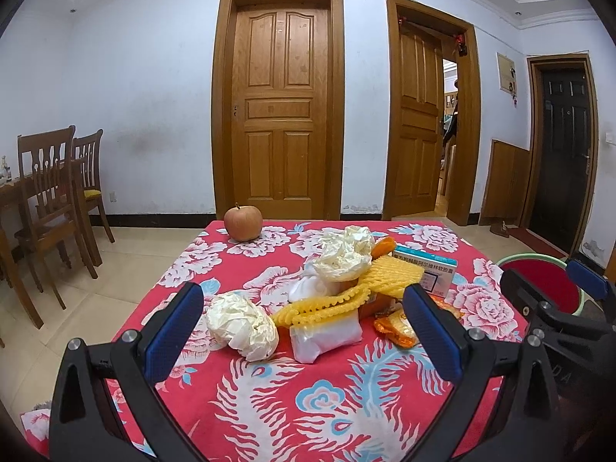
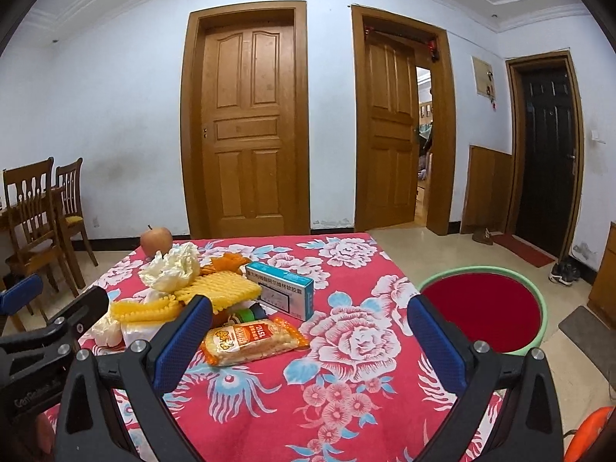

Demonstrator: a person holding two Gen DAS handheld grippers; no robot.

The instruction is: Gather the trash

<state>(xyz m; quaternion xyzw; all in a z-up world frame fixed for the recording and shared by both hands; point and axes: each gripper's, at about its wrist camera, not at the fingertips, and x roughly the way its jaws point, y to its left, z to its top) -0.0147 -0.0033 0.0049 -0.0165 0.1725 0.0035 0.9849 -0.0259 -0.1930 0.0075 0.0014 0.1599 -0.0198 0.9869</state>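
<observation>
A trash pile lies on the red floral tablecloth (image 1: 308,404): a crumpled white paper ball (image 1: 242,325), a white plastic packet (image 1: 327,337), yellow foam netting (image 1: 392,273), more crumpled paper (image 1: 346,258), an orange snack wrapper (image 2: 254,340) and a white and blue medicine box (image 2: 283,292). My left gripper (image 1: 304,331) is open and empty, just short of the pile, with the paper ball and packet between its fingers. My right gripper (image 2: 308,340) is open and empty, its left finger beside the snack wrapper. The right gripper also shows in the left wrist view (image 1: 554,285).
An apple (image 1: 243,223) stands at the table's far left corner. A green basin with a red inside (image 2: 489,308) sits on the floor right of the table. Wooden chairs (image 1: 57,192) stand at the left. Doors line the far wall.
</observation>
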